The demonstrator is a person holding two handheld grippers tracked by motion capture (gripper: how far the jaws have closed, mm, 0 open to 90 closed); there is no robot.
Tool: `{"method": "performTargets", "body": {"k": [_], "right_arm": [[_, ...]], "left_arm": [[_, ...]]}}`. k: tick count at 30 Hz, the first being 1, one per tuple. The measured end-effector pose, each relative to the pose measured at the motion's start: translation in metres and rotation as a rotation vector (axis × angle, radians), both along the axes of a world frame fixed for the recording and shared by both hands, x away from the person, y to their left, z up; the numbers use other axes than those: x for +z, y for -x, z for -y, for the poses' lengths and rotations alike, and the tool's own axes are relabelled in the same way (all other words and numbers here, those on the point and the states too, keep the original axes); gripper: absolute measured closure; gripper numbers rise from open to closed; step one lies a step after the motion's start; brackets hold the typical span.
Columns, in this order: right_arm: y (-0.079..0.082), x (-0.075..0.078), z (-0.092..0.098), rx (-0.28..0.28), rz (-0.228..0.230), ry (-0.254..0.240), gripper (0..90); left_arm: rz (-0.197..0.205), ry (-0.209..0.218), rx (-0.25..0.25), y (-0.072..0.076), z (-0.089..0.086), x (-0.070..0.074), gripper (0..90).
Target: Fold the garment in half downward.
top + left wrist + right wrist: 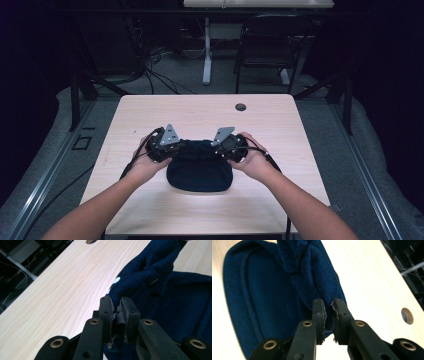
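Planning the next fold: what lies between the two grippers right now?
In the high view, the dark blue knit hat spans from left gripper to right gripper, both clamped on its edge.

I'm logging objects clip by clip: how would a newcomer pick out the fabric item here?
Find the light wooden table; near its front middle lies a dark navy knitted cloth, rounded like a beanie. Its far edge is pinched up between the left gripper and right gripper, and it is the table's lone soft thing.

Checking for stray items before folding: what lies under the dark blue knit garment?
Around the dark blue knit garment, the pale wooden table shows bare. Directly beneath, the fabric hides the surface. The left tongs and right tongs pinch its far edge.
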State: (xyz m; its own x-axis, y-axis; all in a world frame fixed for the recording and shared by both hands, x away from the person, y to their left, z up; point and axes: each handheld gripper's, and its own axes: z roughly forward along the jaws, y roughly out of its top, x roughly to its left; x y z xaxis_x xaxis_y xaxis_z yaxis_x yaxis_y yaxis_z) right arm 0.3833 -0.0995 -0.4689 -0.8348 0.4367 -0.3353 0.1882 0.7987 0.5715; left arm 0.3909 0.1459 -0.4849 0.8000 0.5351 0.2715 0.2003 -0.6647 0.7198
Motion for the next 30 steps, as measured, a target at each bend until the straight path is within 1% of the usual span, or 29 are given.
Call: {"method": "performTargets", "body": {"k": [2,3,4,5,6,8,9,10,11,12,13,14,15,16,17,18,19,21,22,23,24,27,29,30], "right_arm": [[0.004,-0.002,0.0,0.004,-0.006,0.013,80.7],[0.007,-0.002,-0.002,0.012,-0.001,0.036,80.7],[0.008,-0.002,-0.002,0.01,0.0,0.043,80.7],[0.008,-0.002,-0.002,0.01,0.0,0.043,80.7],[0.01,-0.003,-0.003,0.008,-0.007,0.028,80.7],[0.013,-0.003,-0.004,0.01,-0.013,0.035,80.6],[0.016,-0.005,-0.004,0.008,-0.031,0.022,80.8],[0.018,-0.006,-0.004,0.012,-0.031,0.038,80.8],[0.02,-0.008,-0.005,0.015,-0.038,0.033,80.9],[0.022,-0.009,-0.005,0.022,-0.035,0.061,80.9],[0.024,-0.012,-0.006,0.023,-0.03,0.055,81.0],[0.025,-0.013,-0.005,0.025,-0.041,0.06,81.1],[0.026,-0.015,-0.005,0.02,-0.048,0.039,81.1],[0.027,-0.018,-0.005,0.021,-0.051,0.036,81.2],[0.029,-0.019,-0.004,0.023,-0.055,0.048,81.2],[0.03,-0.021,-0.005,0.021,-0.057,0.047,81.3],[0.031,-0.021,-0.005,0.026,-0.053,0.068,81.3],[0.032,-0.022,-0.005,0.023,-0.053,0.064,81.4],[0.034,-0.024,-0.004,0.015,-0.076,0.037,81.5],[0.036,-0.026,-0.004,0.015,-0.078,0.03,81.5],[0.037,-0.028,-0.004,0.017,-0.08,0.035,81.5],[0.043,-0.033,-0.006,0.017,-0.083,0.015,81.2],[0.044,-0.035,-0.006,0.021,-0.084,0.022,81.1],[0.047,-0.039,-0.006,0.025,-0.084,0.025,81.0]], "left_arm": [[-0.007,-0.004,-0.008,0.004,0.0,-0.002,80.3],[-0.006,-0.008,-0.011,0.005,0.0,-0.003,80.1],[-0.003,-0.014,-0.017,0.007,0.0,-0.003,80.1],[-0.009,-0.011,-0.017,0.008,0.0,-0.004,80.1],[-0.011,-0.007,-0.017,0.009,-0.001,-0.005,80.0],[-0.018,-0.003,-0.018,0.011,-0.003,-0.007,79.9],[-0.021,-0.001,-0.02,0.011,-0.004,-0.008,79.8],[-0.026,-0.002,-0.024,0.012,-0.004,-0.009,79.6],[-0.036,-0.003,-0.032,0.016,-0.004,-0.012,79.4],[-0.036,-0.003,-0.032,0.016,-0.004,-0.012,79.3],[-0.044,-0.008,-0.042,0.019,-0.004,-0.015,79.2],[-0.044,-0.008,-0.042,0.019,-0.004,-0.015,79.2],[-0.046,-0.01,-0.044,0.02,-0.005,-0.017,79.2],[-0.054,-0.007,-0.046,0.023,-0.005,-0.02,79.1],[-0.054,-0.007,-0.046,0.023,-0.005,-0.02,79.1],[-0.055,-0.007,-0.051,0.024,-0.005,-0.021,79.0],[-0.059,-0.005,-0.054,0.026,-0.005,-0.023,79.0],[-0.063,-0.007,-0.055,0.027,-0.005,-0.025,78.9],[-0.066,-0.007,-0.057,0.028,-0.005,-0.026,78.9],[-0.072,0.0,-0.056,0.03,-0.006,-0.029,78.8],[-0.072,0.0,-0.056,0.03,-0.006,-0.029,78.7],[-0.071,-0.008,-0.059,0.033,-0.008,-0.033,78.4],[-0.077,-0.006,-0.064,0.035,-0.009,-0.035,78.2],[-0.078,-0.005,-0.065,0.036,-0.009,-0.037,77.8]]}}
